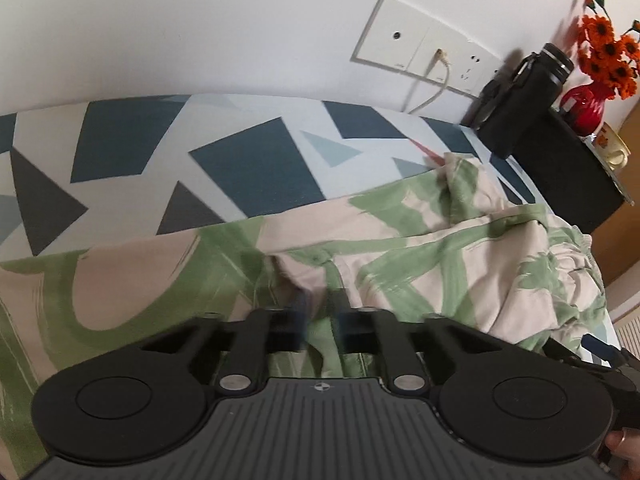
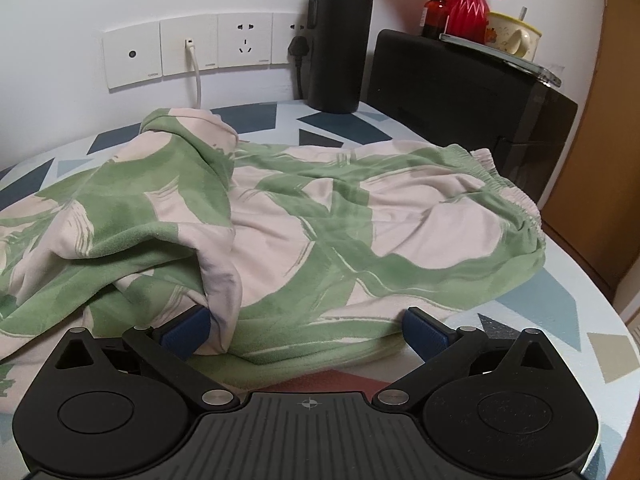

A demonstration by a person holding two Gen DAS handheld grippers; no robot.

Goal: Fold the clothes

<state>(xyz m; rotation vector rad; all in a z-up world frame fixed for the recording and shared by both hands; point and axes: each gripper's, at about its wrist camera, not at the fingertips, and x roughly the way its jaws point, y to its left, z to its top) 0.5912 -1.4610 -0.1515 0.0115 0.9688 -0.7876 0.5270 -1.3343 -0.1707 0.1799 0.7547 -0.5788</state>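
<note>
Left wrist: left tool angled down, pinching the garment; right tool wide.

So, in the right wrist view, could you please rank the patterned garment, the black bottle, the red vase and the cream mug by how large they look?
1. Patterned garment, by far the largest, though nearest the camera.
2. Black bottle.
3. Red vase, top cropped.
4. Cream mug, looks much like the vase, so their order is unsure.
</note>
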